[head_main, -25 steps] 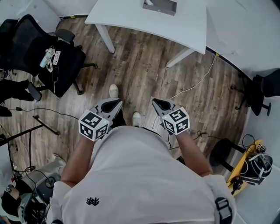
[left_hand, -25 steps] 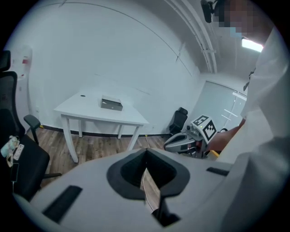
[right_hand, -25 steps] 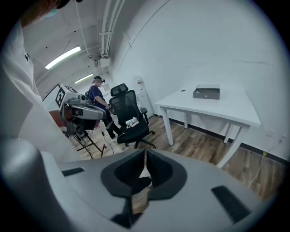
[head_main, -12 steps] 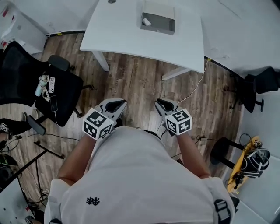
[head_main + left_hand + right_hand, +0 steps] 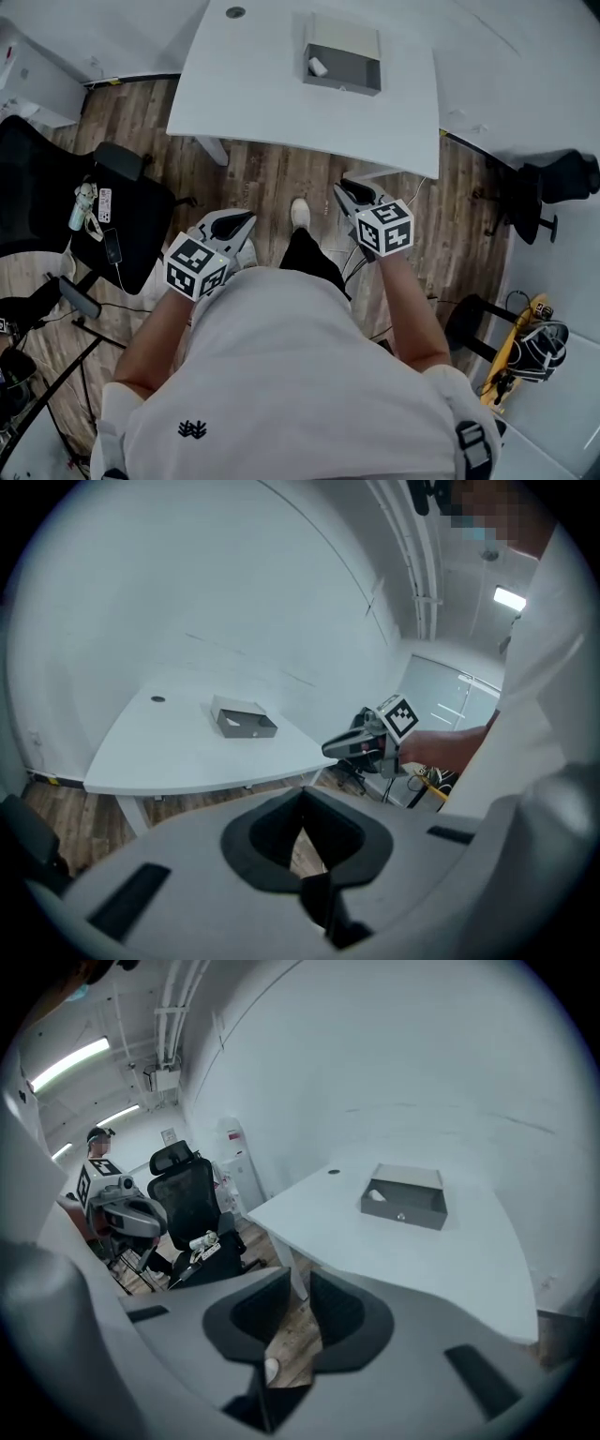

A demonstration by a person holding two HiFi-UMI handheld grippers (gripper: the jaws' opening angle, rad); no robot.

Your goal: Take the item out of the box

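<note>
A room with a wood-plank floor (image 5: pixel 272 183) and white walls (image 5: pixel 525 75) is seen from steeply above. Nearest, two grippers are held low in front of a person (image 5: pixel 281 375), both over the floor and short of the table. The left gripper (image 5: pixel 242 221) is clenched: its jaws are pressed together at the tips, and nothing is held. The right gripper (image 5: pixel 345 189) is released: its jaws are opening, a narrow gap is shown between them, and only floor is seen through it. One white shoe (image 5: pixel 299 212) is planted between the two grippers.

To the left of the left gripper, one black chair (image 5: pixel 47 178) is parked, with a few small things (image 5: pixel 94 202) laid on its seat. A second black chair (image 5: pixel 553 183) is found well to the right of the right gripper, and one dark round stool (image 5: pixel 469 323) sits behind it and to its right.

Ahead of both grippers, one white table (image 5: pixel 272 94) is set near the wall. On its far part, well apart from both grippers and more in line with the right one, one open grey box (image 5: pixel 343 82) is laid. One small white item (image 5: pixel 317 67) is seen inside it, at the box's left end.
</note>
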